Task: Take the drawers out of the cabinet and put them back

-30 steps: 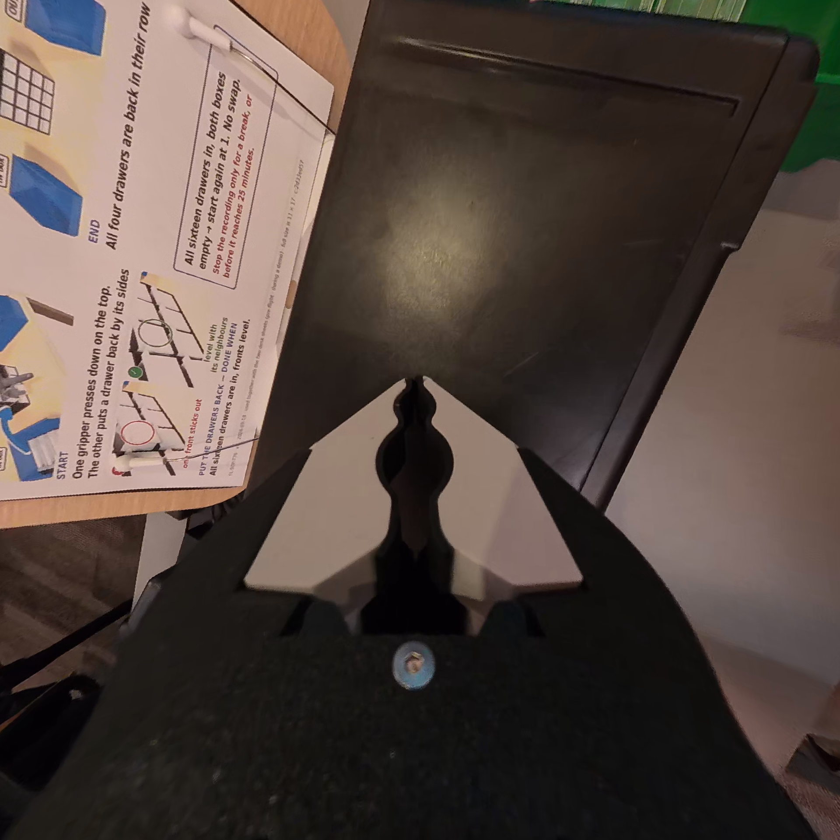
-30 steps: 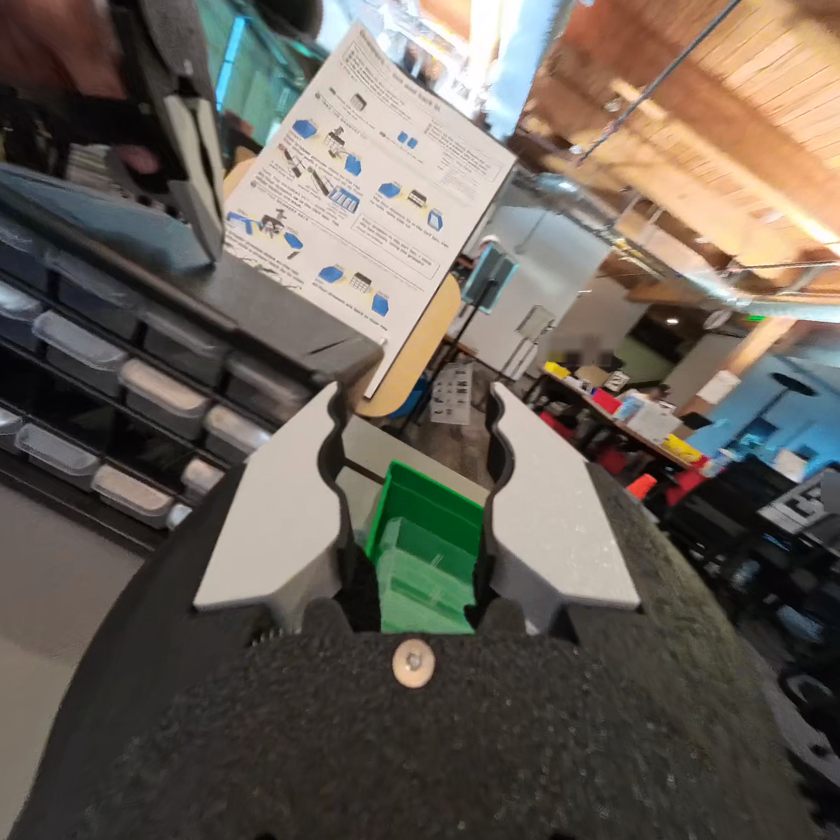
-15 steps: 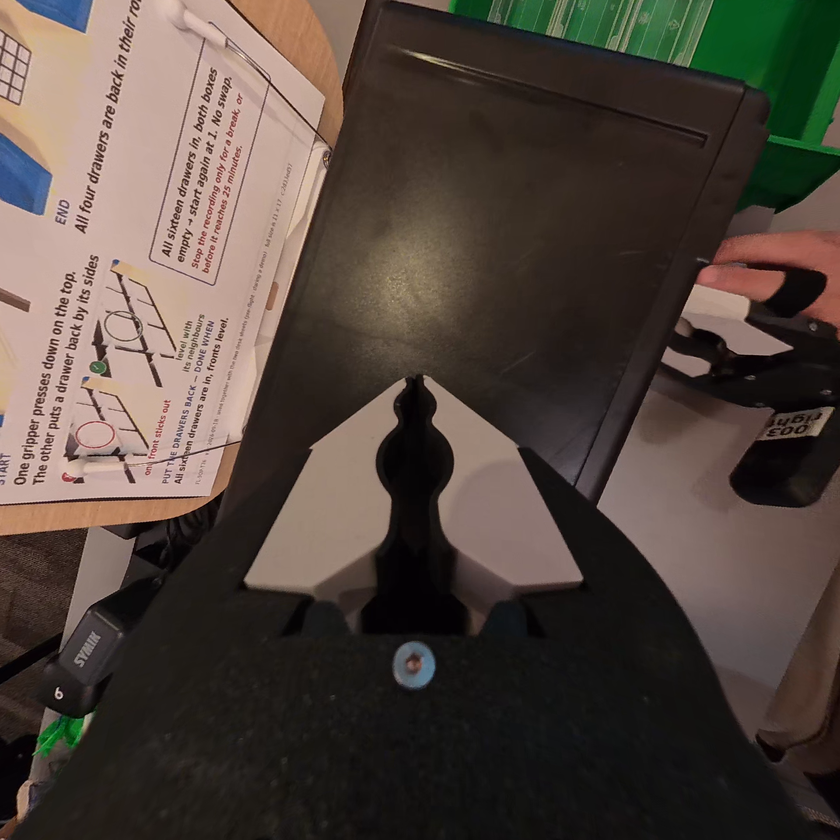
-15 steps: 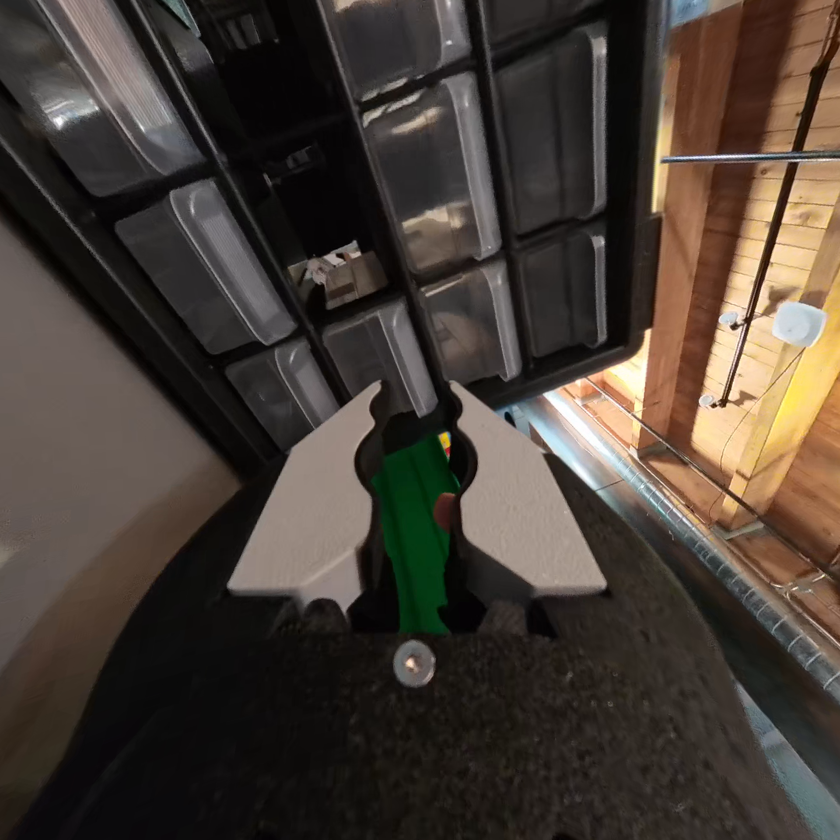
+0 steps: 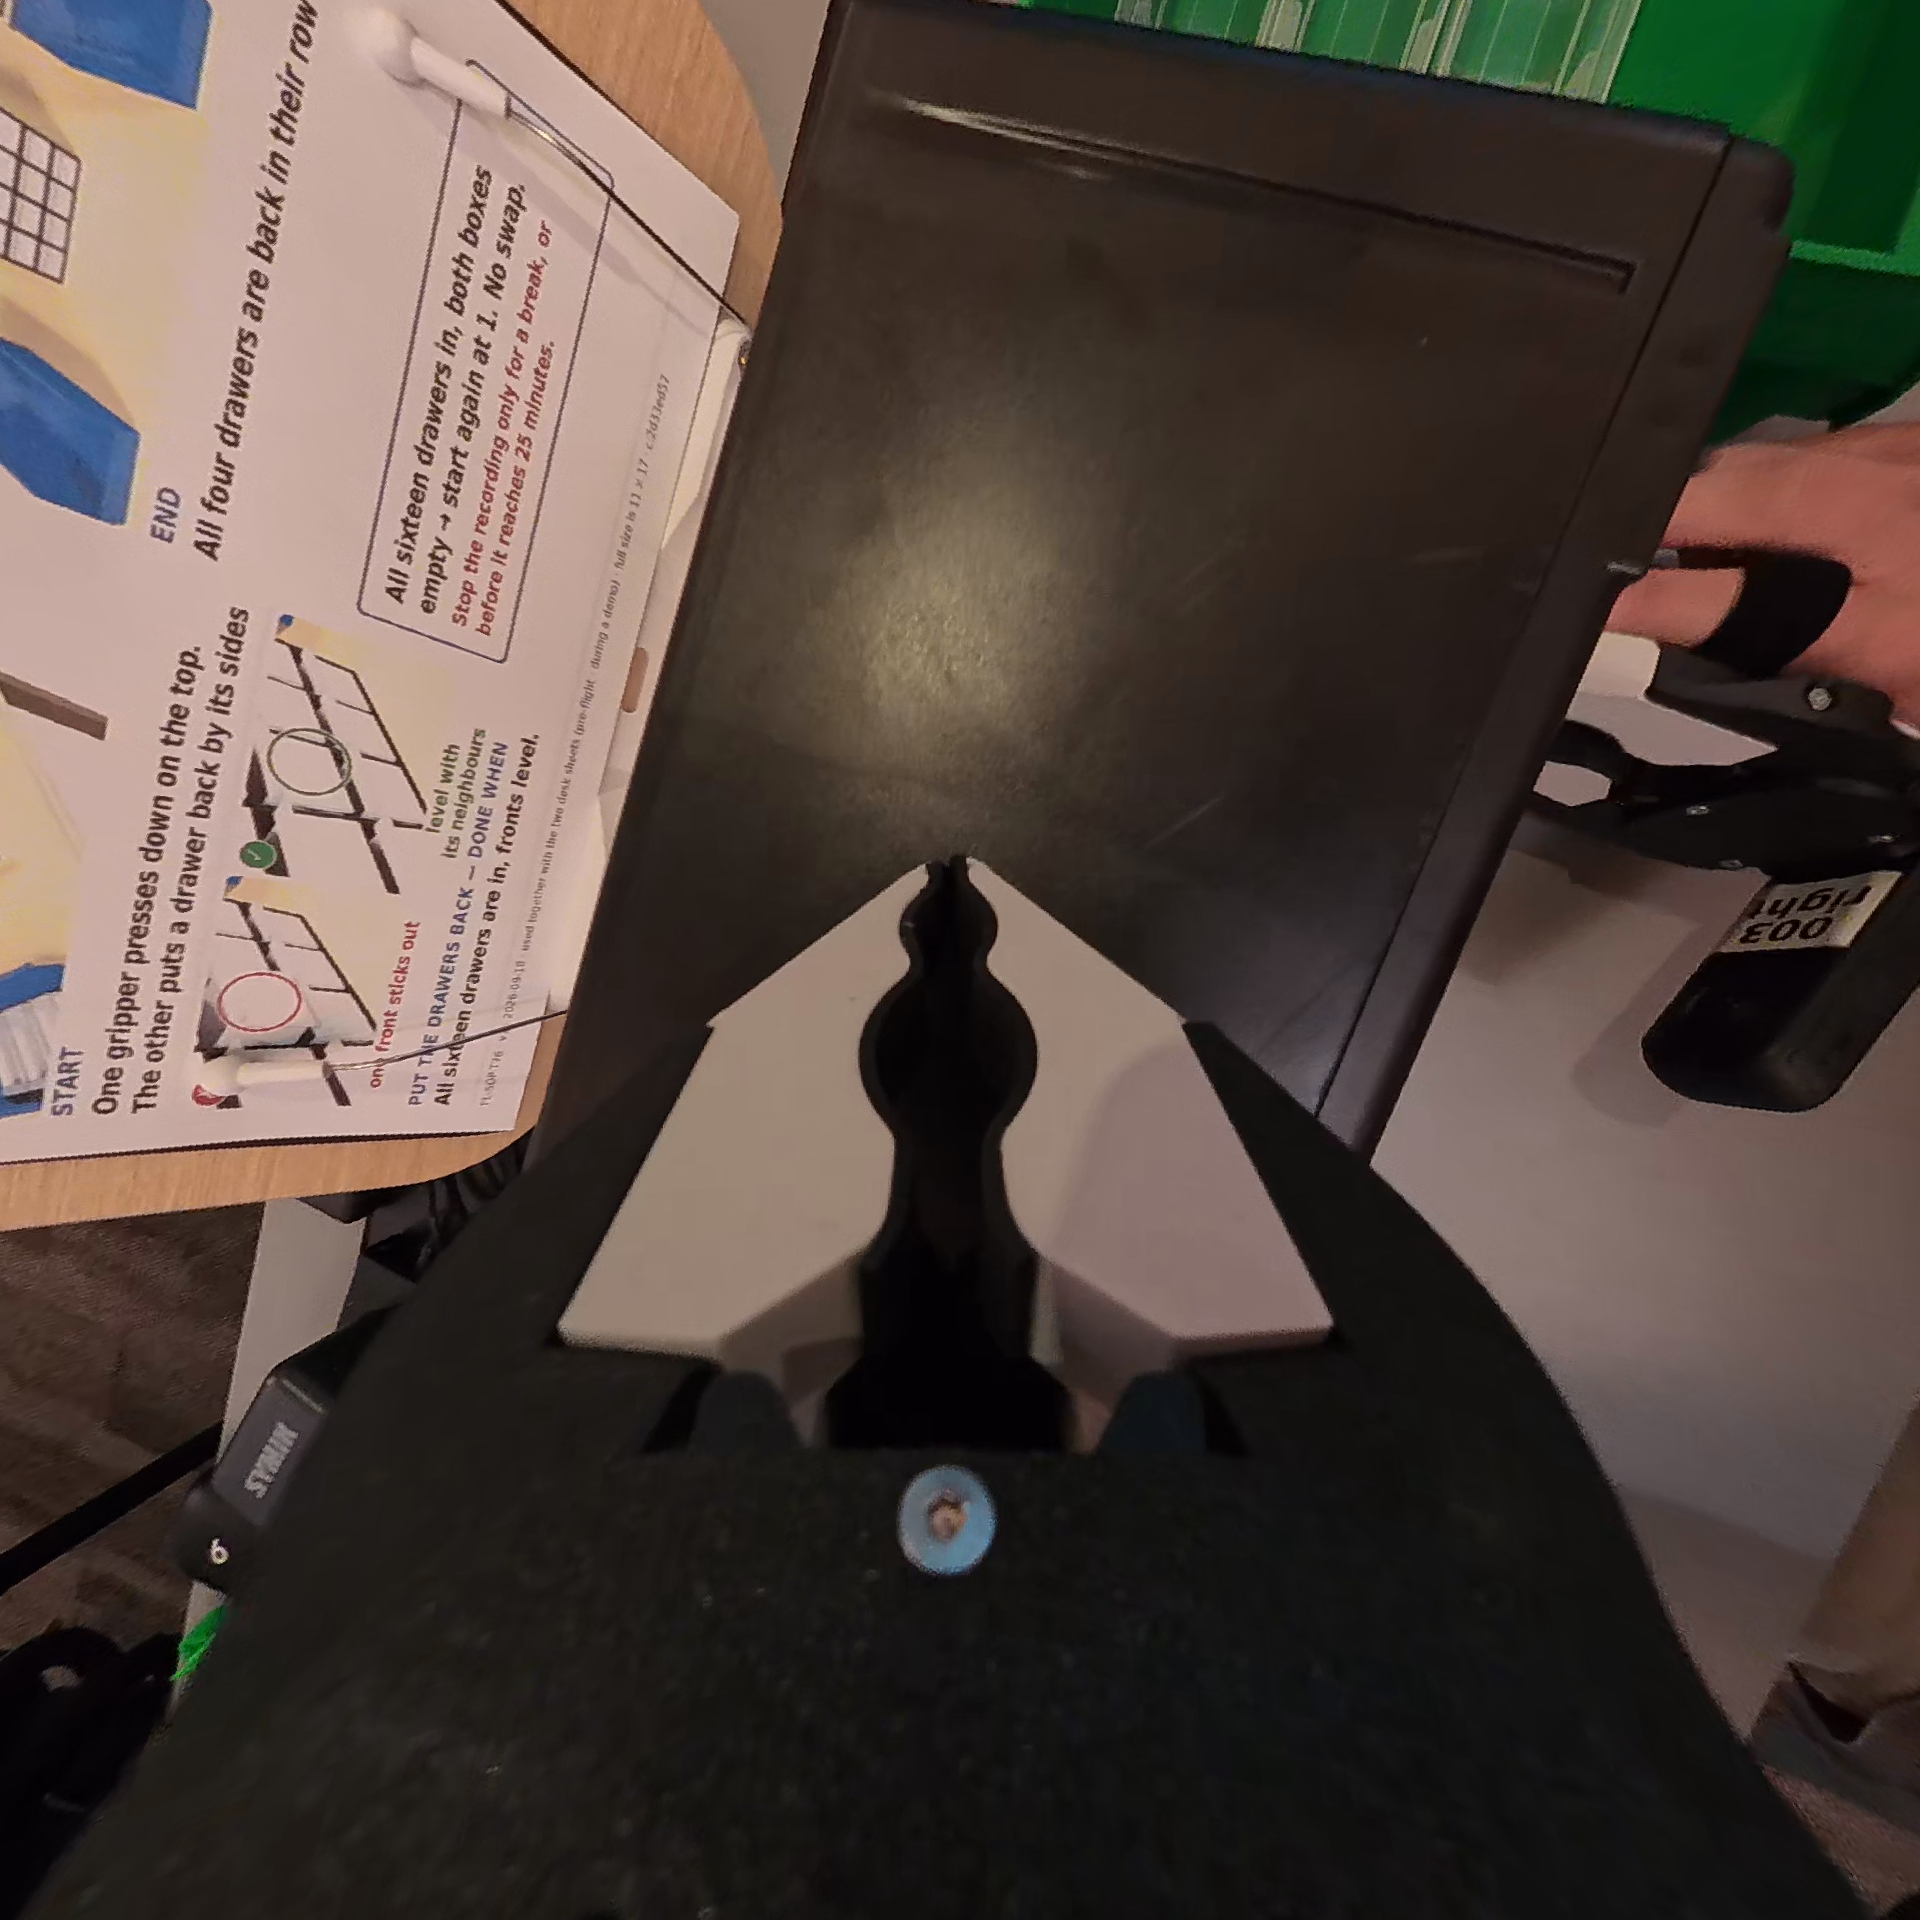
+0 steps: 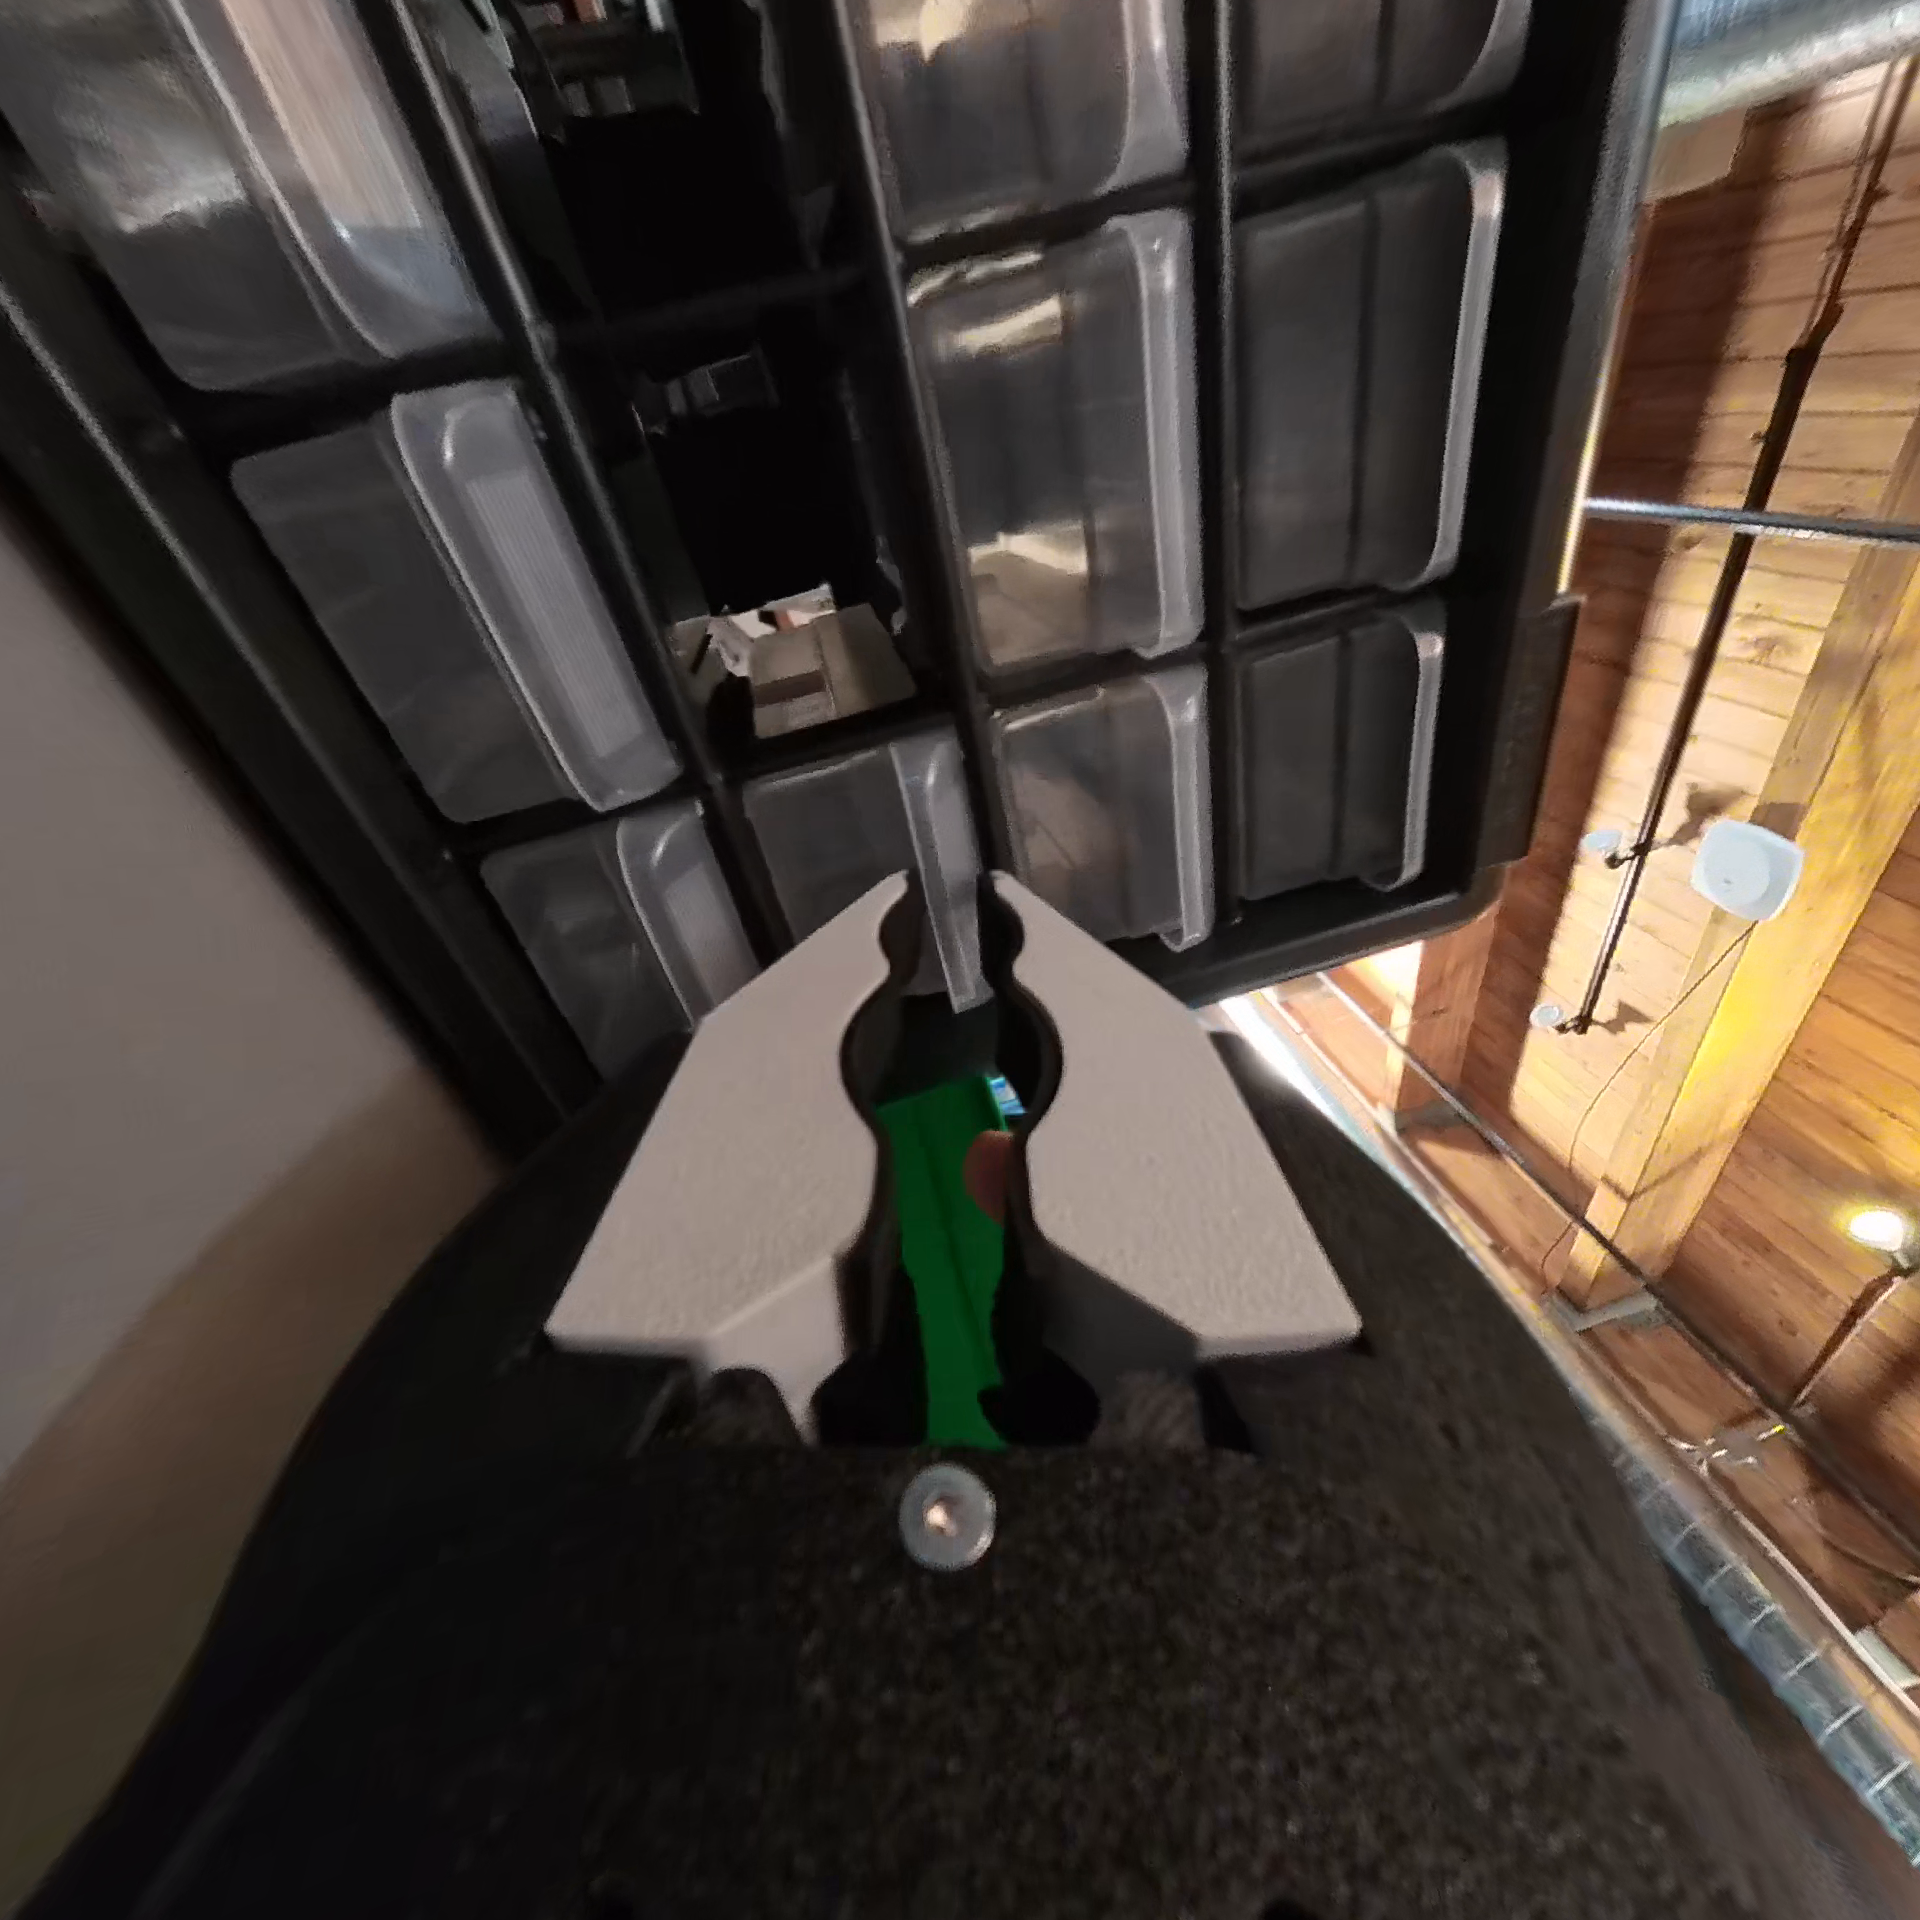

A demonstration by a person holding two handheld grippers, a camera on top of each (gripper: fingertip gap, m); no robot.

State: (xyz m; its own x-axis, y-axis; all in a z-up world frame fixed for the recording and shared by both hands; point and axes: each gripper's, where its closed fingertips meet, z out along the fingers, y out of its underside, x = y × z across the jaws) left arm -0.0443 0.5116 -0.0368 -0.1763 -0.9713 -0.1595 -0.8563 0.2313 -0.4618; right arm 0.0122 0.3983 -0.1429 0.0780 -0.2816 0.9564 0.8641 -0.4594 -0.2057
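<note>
The black cabinet shows from above in the left wrist view, where its flat top [image 5: 1143, 520] fills the middle. My left gripper [image 5: 951, 864] is shut and empty, with its tips resting on that top. In the right wrist view the cabinet front [image 6: 1538, 436] holds several clear drawers. My right gripper [image 6: 951, 899] is shut on the front lip of one clear drawer [image 6: 821, 831] in the row at the cabinet's edge. Two slots [image 6: 790, 665] just above it are without drawers.
An instruction sheet [image 5: 312, 520] lies on a wooden table left of the cabinet. A green bin [image 5: 1818, 156] stands beyond the cabinet and also shows between the right fingers [image 6: 940, 1247]. A person's hand [image 5: 1818, 540] holds the right gripper's body [image 5: 1766, 810] beside the cabinet.
My right gripper swung from facing the room and the green bin to the cabinet front, and closed on a clear drawer's lip. My left gripper stayed shut on the cabinet top.
</note>
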